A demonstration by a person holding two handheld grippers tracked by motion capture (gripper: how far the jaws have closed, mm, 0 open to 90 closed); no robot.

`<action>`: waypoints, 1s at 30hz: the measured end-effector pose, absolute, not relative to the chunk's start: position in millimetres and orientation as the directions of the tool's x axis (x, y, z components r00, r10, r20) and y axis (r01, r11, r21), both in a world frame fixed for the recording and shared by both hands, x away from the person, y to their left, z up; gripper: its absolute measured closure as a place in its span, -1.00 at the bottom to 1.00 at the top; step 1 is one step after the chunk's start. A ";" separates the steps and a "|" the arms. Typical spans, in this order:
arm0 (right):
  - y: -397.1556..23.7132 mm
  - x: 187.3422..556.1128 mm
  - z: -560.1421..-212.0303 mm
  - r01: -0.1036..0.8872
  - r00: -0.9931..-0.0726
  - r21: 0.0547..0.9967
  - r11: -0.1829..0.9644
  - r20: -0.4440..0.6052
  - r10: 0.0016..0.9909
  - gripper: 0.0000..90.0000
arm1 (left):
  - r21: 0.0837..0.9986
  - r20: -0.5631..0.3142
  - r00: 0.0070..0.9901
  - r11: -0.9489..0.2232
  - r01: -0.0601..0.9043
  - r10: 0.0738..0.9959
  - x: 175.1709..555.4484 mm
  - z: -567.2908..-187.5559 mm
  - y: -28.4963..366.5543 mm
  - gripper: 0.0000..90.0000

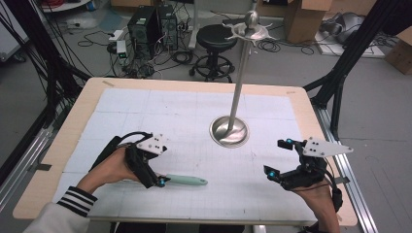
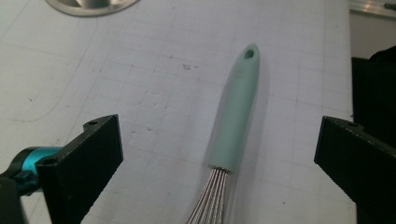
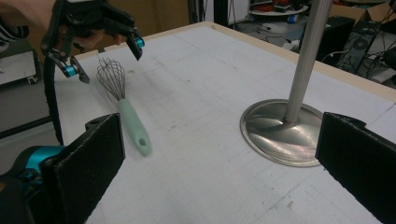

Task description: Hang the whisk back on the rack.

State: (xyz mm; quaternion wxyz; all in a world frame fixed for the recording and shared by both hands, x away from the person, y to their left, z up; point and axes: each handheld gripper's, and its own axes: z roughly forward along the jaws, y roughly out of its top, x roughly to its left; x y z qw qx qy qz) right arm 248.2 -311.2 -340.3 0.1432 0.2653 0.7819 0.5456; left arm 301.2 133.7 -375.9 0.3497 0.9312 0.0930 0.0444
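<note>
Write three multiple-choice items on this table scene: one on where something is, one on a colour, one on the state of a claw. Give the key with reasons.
1. Where does the whisk lie?
A. on the white mat, below the left claw
B. hung on the metal stand
C. on the floor by the stool

2. What colour is the whisk's handle?
A. red
B. pale green
C. black

3. How does the left claw stand?
A. shut on the handle
B. open, jaws either side of the whisk
C. shut on nothing

Key:
1 A: the right gripper view shows it flat on the mat with the left claw above its wires, well apart from the stand.
2 B: the left gripper view shows a pale green handle with a hole at its tip.
3 B: in the left gripper view both jaws sit wide apart, touching no part of the handle.
</note>
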 end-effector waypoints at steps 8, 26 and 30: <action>-309.3 248.3 -340.0 0.259 -0.821 0.928 0.267 0.066 0.566 -1.00 | 0.610 0.009 0.991 -0.786 0.102 0.136 304.8 -391.7 120.0 -0.96; -307.9 248.8 -341.5 0.259 -0.825 0.928 0.269 0.068 0.561 -1.00 | 0.510 -0.014 0.997 -0.857 0.071 0.074 306.4 -409.9 97.7 -0.74; -308.0 248.7 -341.3 0.260 -0.825 0.929 0.263 0.072 0.560 -1.00 | 0.500 -0.024 0.997 -0.863 0.073 0.070 307.1 -412.2 96.0 -0.65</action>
